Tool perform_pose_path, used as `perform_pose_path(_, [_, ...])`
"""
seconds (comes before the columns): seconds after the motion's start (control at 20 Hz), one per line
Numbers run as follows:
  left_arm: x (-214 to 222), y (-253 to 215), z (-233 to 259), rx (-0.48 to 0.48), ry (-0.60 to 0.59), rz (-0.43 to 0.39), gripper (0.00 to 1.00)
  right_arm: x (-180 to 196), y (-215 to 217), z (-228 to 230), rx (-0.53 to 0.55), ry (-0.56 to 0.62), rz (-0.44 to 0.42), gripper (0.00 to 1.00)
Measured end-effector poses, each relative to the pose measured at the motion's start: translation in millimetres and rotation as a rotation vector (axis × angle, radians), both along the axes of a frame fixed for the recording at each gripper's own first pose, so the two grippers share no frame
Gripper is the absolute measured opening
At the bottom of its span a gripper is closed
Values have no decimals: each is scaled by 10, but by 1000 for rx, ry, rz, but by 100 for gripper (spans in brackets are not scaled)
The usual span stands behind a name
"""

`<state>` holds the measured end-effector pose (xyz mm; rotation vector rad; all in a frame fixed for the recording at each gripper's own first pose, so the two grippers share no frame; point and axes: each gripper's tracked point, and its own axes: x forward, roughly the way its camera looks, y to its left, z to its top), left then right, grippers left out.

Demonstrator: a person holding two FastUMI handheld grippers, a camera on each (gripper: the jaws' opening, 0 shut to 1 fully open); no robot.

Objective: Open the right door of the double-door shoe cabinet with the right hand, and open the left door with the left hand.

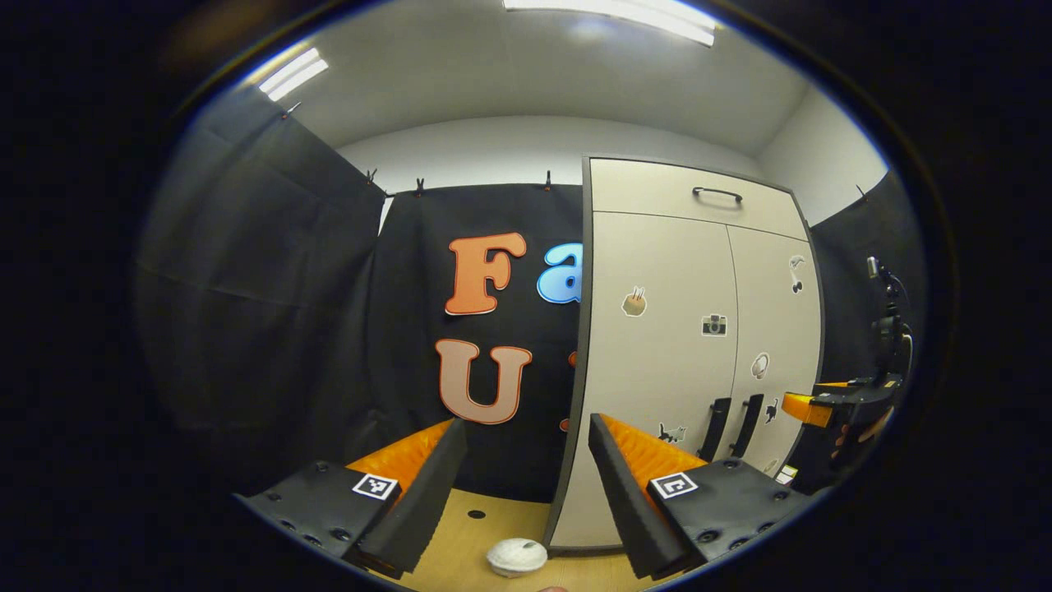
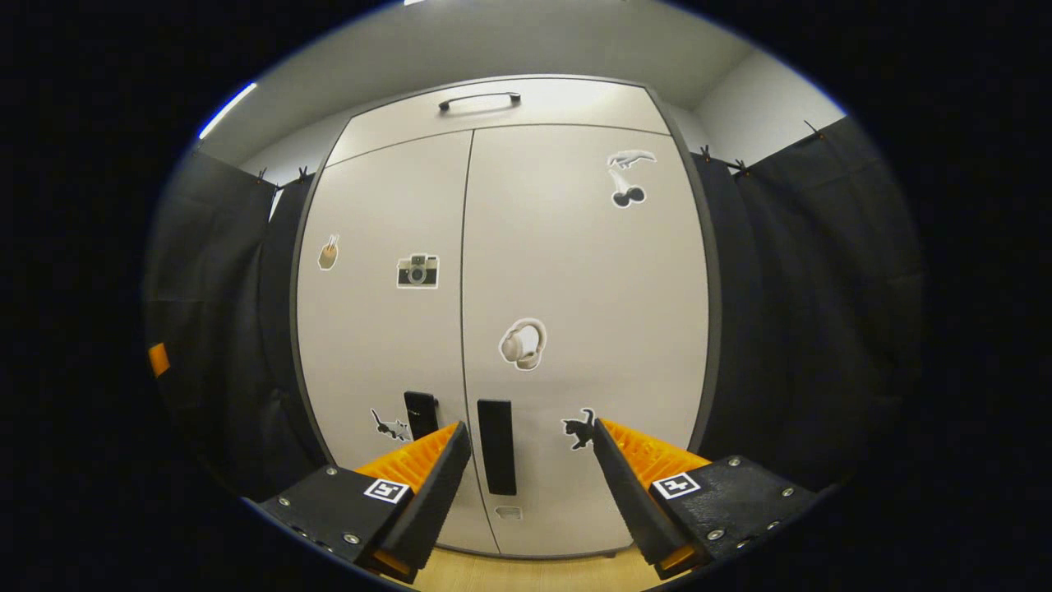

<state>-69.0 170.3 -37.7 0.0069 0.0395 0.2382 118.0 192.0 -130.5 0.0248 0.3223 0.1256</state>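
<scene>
The pale shoe cabinet stands with both doors closed. In the right gripper view I face it head on: left door (image 2: 382, 329), right door (image 2: 583, 312), each with a dark vertical handle near the middle seam. My right gripper (image 2: 530, 429) is open, a short way in front of the cabinet, with the right handle (image 2: 496, 446) showing between its fingers and the left handle (image 2: 421, 413) just behind the left finger. My left gripper (image 1: 524, 427) is open and holds nothing. It sits left of the cabinet (image 1: 657, 345), whose handles (image 1: 730, 426) are off to its right. The right gripper (image 1: 830, 407) shows beyond them.
A top panel with a dark bar handle (image 2: 479, 100) sits above the doors. Black cloth walls close in on both sides of the cabinet. A white round object (image 1: 516, 557) lies on the wooden floor (image 1: 460, 551) by the cabinet's left corner.
</scene>
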Motion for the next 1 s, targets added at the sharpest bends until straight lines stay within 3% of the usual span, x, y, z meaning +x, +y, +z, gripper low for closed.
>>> perform_pose_path(0.25, [-41, 228, -191, -2, 42, 46, 94, 340, 114, -424, -1, 64, -22, 83])
perform_pose_path(0.55, [32, 187, -321, 9, 62, 35, 94, 516, 304, -737, 29, 135, -10, 67])
perform_pose_path(0.7, [56, 162, -368, 9, 72, 22, 98, 585, 329, -828, 46, 152, -24, 52])
perform_pose_path(0.85, [68, 131, -405, -8, 84, 11, 96, 617, 374, -865, 106, 139, -31, 43])
perform_pose_path(1.0, [87, 95, -458, -19, 93, 0, 96, 609, 376, -881, 90, 128, -21, 33])
